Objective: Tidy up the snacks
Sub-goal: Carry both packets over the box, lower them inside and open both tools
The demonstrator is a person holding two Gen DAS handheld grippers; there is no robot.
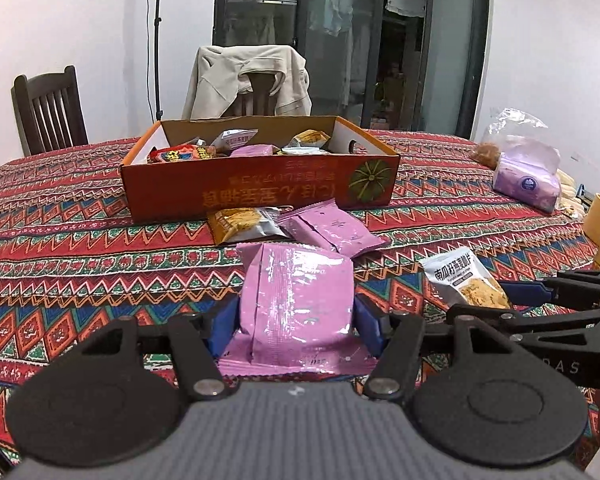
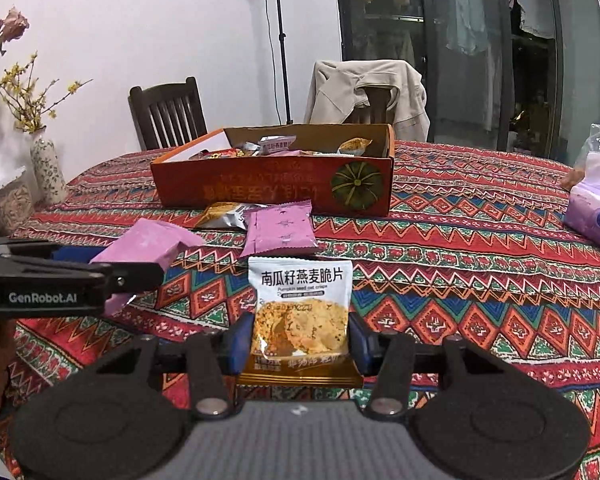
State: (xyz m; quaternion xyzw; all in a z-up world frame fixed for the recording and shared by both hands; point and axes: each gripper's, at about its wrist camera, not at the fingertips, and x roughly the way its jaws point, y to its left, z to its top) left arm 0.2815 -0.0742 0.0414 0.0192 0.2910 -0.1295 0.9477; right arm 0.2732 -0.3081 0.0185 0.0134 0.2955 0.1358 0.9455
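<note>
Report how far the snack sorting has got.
Done: several packets already lie in the orange cardboard box. In hand: the left tongs grip a pink packet, the right tongs a pumpkin seed oat crisps packet. Left: pink packets and another crisps packet beside the box.

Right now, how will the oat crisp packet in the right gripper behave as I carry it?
The oat crisp packet looks light and puffy, so it probably flexes between the right gripper pads. The glossy film may slip. The crisps pictured suggest brittle contents; squeezing harder could crack them.
</note>
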